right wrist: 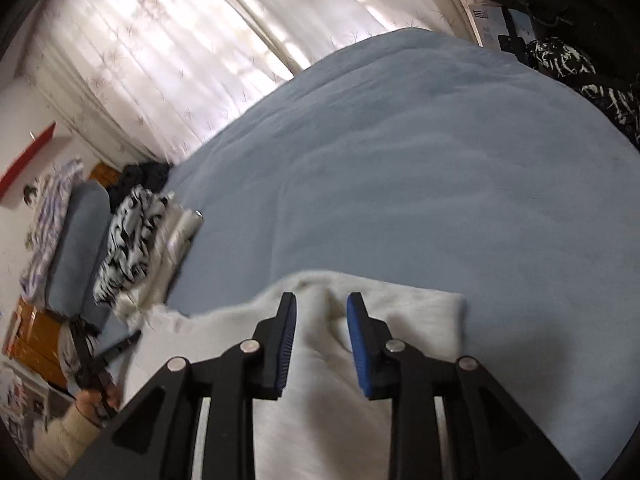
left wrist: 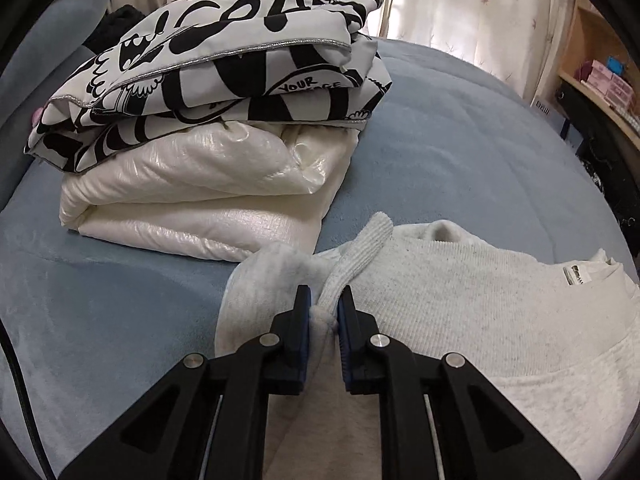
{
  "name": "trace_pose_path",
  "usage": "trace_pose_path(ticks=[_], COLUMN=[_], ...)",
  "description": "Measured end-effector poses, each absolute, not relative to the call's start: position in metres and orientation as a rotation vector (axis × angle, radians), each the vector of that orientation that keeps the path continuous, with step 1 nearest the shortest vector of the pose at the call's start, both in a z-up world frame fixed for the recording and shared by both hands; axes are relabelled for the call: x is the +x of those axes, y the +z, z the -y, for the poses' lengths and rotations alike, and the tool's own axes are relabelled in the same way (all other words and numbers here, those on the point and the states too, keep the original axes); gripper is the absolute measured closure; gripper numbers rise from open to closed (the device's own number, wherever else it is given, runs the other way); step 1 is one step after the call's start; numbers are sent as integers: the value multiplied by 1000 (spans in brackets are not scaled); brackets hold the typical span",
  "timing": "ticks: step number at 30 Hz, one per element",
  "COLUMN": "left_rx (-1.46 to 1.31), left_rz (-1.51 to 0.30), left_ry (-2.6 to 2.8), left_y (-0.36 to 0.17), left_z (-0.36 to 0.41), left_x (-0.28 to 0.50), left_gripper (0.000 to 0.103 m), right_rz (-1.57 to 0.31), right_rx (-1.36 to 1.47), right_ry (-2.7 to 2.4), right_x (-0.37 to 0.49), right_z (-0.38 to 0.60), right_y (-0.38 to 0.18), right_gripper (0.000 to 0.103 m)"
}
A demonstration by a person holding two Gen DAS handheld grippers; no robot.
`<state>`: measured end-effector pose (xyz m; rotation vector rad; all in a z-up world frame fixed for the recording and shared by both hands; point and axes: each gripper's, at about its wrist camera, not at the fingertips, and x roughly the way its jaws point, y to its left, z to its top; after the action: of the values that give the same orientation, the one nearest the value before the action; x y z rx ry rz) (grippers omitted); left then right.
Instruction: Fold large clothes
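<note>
Grey sweatshirt (left wrist: 460, 300) (ribbed cuff) is clamped by left gripper (left wrist: 324, 300); right gripper (right wrist: 322, 300) gapes over it.

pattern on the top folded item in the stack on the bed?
Bold black-and-white graphic print with lettering, on the top folded garment; clearest in the left wrist view.

- The left gripper (left wrist: 324, 300) is pointing steeply down at the sweatshirt (left wrist: 480, 300), its jaws pinching a bunched fold of it.
- The right gripper (right wrist: 321, 308) is angling down over the sweatshirt, jaws standing apart with a raised fold between them, pads not pressing.
</note>
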<state>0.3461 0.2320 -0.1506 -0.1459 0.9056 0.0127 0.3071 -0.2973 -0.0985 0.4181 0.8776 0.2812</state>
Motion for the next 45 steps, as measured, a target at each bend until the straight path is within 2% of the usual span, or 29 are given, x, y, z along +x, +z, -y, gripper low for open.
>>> trace_pose_path(ticks=[8, 12, 18, 25, 30, 31, 33, 36, 40, 45], left_rx=[-178, -173, -185, -187, -172, -169, -157, -137, -131, -148], left_rz=[-869, -873, -879, -885, -891, -892, -893, -887, -866, -862], left_ry=[-2, 0, -2, 3, 11, 10, 14, 22, 28, 37], left_y=[-158, -160, -154, -162, -163, -164, -164, -161, -155, -159], left_z=[-244, -248, -236, -238, -237, -237, -234, -232, -229, -230], left_x=[335, 336, 334, 331, 331, 334, 335, 335, 334, 340], left_gripper=[92, 92, 91, 91, 91, 91, 90, 91, 91, 90], right_rz=[-1049, -1026, -932, -979, -1053, -1053, -1051, -975, -821, -835], right_rx=[162, 2, 10, -63, -56, -60, -69, -96, 69, 35], right_ry=[302, 248, 260, 246, 319, 327, 344, 221, 56, -34], right_x=[297, 288, 268, 285, 309, 309, 308, 297, 284, 299], right_z=[252, 225, 226, 225, 221, 221, 218, 226, 271, 267], right_y=[-137, -141, -127, -141, -156, -158, -158, -147, -117, -126], right_gripper=[77, 77, 77, 58, 57, 60, 94, 95, 97, 97])
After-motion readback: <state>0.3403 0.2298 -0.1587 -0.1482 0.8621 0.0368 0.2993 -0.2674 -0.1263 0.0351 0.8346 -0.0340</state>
